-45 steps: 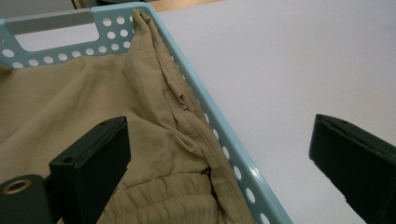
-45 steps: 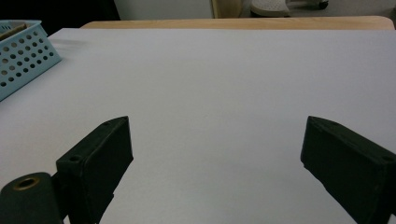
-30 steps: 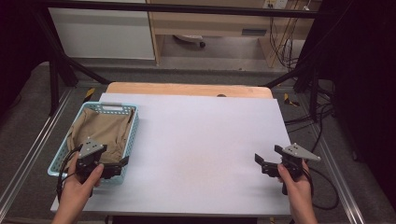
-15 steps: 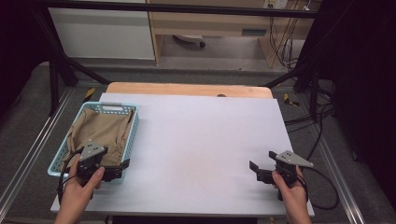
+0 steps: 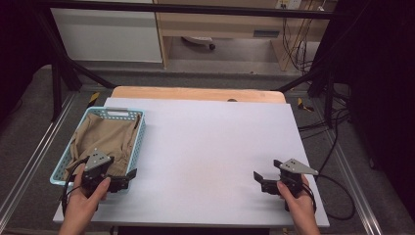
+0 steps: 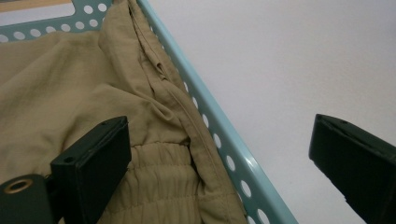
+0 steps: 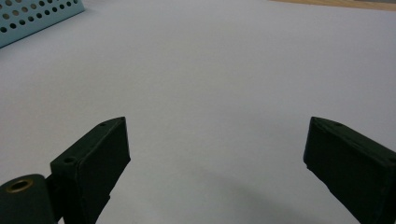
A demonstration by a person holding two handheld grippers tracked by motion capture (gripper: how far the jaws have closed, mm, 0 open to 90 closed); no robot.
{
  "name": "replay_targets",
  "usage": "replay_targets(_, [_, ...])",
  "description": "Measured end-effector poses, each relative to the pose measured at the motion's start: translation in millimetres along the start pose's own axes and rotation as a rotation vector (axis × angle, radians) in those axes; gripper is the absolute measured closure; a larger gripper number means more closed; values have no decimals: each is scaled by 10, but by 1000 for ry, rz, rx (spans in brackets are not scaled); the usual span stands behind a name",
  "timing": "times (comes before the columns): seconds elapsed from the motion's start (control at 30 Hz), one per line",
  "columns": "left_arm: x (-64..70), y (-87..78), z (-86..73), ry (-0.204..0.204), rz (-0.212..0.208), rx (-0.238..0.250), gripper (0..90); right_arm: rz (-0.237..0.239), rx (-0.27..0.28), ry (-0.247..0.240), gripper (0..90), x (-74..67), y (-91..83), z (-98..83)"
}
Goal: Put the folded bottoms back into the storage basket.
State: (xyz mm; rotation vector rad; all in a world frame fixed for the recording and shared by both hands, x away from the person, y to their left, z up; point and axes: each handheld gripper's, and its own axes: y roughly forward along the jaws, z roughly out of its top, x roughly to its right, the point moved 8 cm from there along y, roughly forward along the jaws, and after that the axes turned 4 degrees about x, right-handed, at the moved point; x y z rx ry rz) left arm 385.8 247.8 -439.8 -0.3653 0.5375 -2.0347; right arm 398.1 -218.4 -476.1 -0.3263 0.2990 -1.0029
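Left gripper view looks over a tan garment [image 6: 84,88] crumpled inside the pale blue basket [image 6: 219,130] at the bench's [image 5: 210,147] left side. It looks light, soft and floppy, likely to sag and trail when lifted; the thick elastic waistband [image 6: 159,172] offers the firmest hold. Left gripper [image 5: 128,176] straddles the basket rim, jaws wide apart; right gripper [image 5: 258,178] is equally spread over bare bench.

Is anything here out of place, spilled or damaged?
Nothing stands out. The tan garment lies crumpled inside the light blue basket, none of it on the table. The left gripper is open at the basket's near corner.
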Motion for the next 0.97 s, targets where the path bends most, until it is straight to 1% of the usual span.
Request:
replay_targets(0.13, [13,8,-1,1,-2,6,60,6,-6,-15,72,-48,44,5])
replay_targets(0.27, [21,13,-3,7,-5,9,60,-14,-4,-41,73,-84,111,29])
replay_targets(0.3, [21,11,-1,5,-6,11,60,-15,-8,-37,73,-102,132,33])
replay_targets(0.33, [20,9,1,5,-6,12,60,-13,-8,-50,74,-114,158,40])
replay_targets(0.47, [13,-6,8,2,-6,24,60,0,-28,-73,74,-179,236,95])
replay_targets(0.6, [8,-1,1,6,-9,31,60,6,-32,-79,74,-209,280,170])
replay_targets(0.73, [-8,-1,-13,3,-4,33,60,-17,10,-84,78,-243,366,199])
replay_targets(0.8, [-9,-3,-9,-4,-4,46,60,-9,19,-95,78,-288,389,206])
replay_targets(0.87, [-9,-3,-9,1,-6,50,60,-3,35,-113,75,-326,386,237])
replay_targets(0.9, [-6,0,-7,2,-5,55,60,0,42,-114,75,-334,388,246])
replay_targets(0.93, [-5,1,-6,3,-6,58,60,4,42,-108,75,-345,391,242])
replay_targets(0.97, [-3,0,-5,3,-8,61,60,11,38,-111,75,-355,394,236])
